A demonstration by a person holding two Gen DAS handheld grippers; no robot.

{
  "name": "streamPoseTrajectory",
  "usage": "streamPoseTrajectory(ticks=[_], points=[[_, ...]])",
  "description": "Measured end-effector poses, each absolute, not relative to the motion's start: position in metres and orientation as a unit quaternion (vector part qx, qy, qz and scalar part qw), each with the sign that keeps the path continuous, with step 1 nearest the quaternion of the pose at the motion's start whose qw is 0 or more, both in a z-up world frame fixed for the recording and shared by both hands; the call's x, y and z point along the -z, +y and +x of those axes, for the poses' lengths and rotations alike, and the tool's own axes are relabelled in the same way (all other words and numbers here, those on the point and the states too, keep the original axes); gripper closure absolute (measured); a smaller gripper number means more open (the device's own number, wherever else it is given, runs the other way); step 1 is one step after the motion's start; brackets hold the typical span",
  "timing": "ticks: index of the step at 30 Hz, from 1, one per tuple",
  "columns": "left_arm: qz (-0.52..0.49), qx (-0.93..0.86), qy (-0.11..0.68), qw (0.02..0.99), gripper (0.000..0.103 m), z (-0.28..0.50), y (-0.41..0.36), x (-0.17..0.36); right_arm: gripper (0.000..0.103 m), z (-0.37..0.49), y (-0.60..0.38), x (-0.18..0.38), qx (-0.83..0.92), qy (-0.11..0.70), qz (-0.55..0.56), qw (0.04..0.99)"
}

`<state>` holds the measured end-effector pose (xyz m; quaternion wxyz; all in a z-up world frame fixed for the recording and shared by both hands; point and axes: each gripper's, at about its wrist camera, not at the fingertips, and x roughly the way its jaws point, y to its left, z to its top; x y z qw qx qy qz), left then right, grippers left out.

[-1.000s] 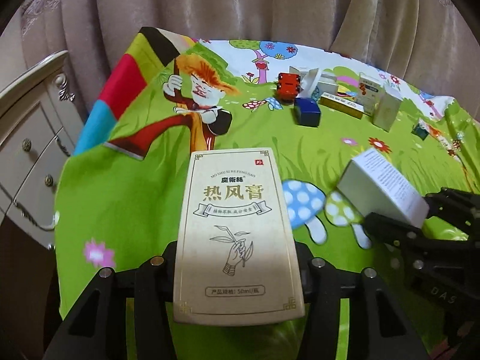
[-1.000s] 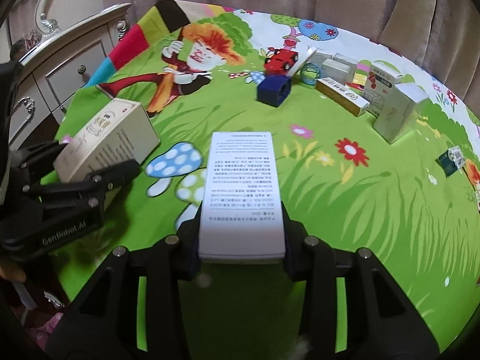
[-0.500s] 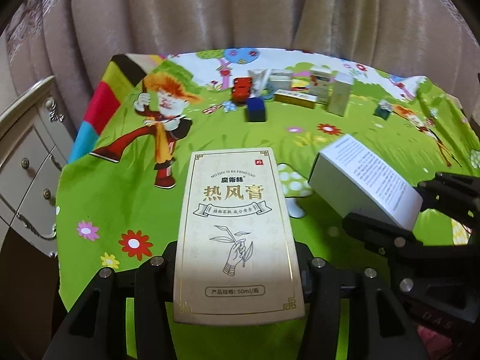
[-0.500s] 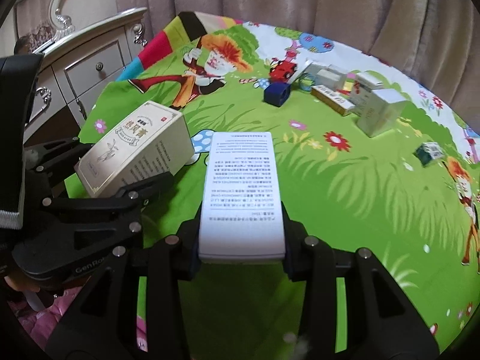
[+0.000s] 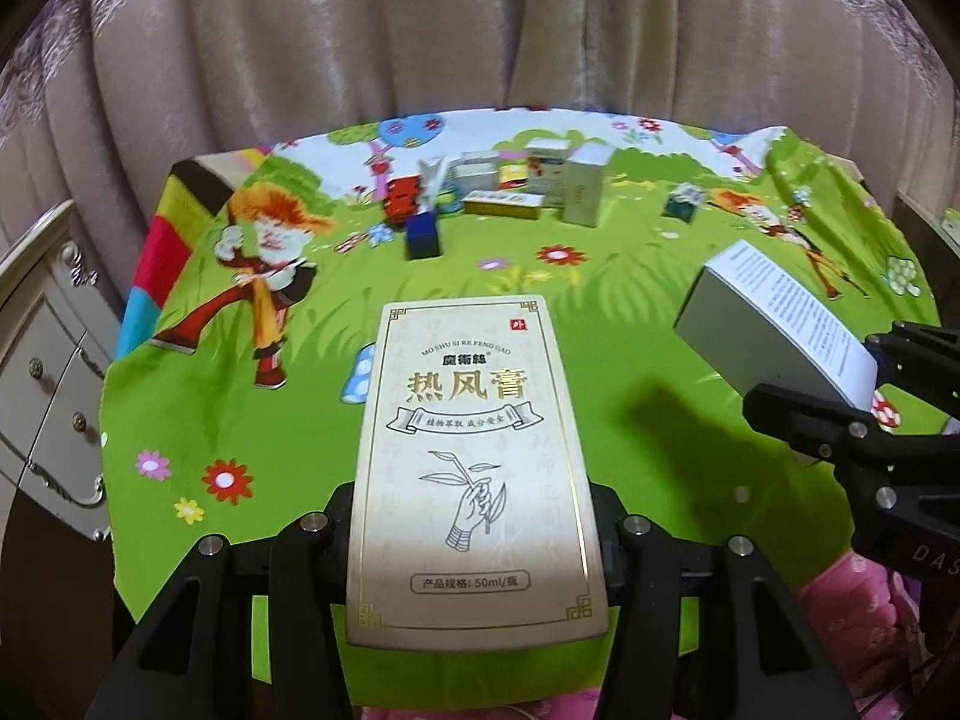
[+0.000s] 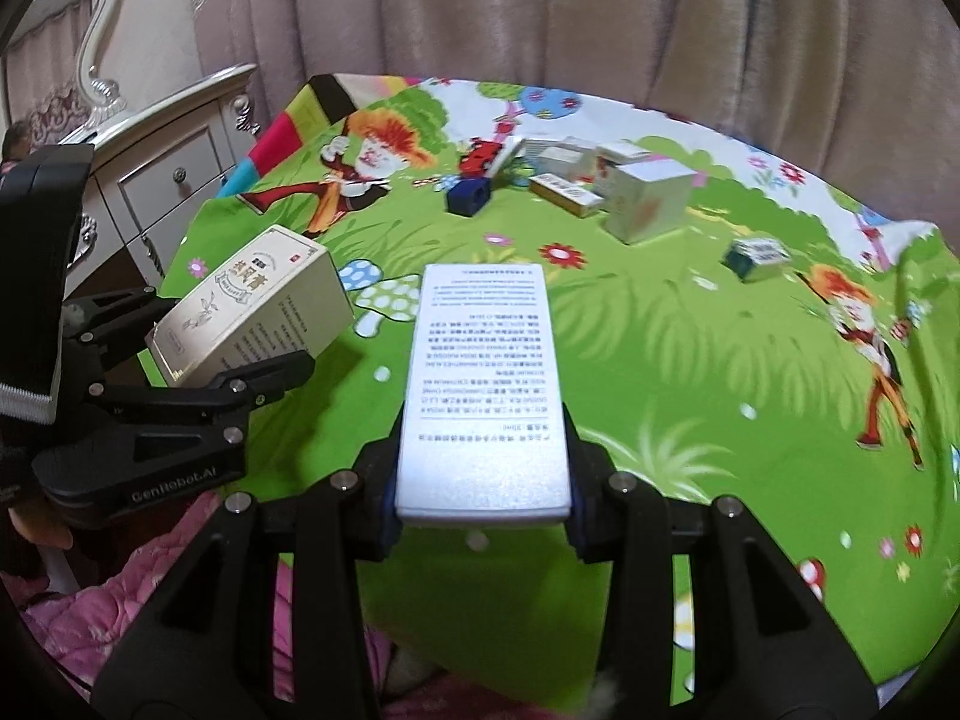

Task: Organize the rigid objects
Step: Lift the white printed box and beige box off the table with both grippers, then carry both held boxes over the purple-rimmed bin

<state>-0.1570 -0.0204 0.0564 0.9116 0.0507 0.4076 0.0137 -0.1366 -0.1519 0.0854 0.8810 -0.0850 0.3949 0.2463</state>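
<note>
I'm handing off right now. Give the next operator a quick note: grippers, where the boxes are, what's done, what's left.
Left gripper: shut on the cream box, held above the mat.
Right gripper: shut on the white box, also in the air.
Other boxes, a red toy car and a blue cube cluster at the far edge of the green mat; one small box lies apart.
Done: both boxes picked up.
Left: placing both.

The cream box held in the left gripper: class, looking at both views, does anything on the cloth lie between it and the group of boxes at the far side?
Mostly no. Between the cream box and the group of boxes lies bare green cloth. Only the dark blue block sits just in front of the group's left end.
</note>
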Motion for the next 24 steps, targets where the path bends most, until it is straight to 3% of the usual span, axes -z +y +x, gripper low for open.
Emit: streamPoseTrajectory(ticks=[24], points=[[0.152,0.129,0.384,0.901,0.051,-0.167,-0.160,-0.084,0.058,-0.194,-0.298,-0.117,-0.131,0.365,-0.004,0.922]])
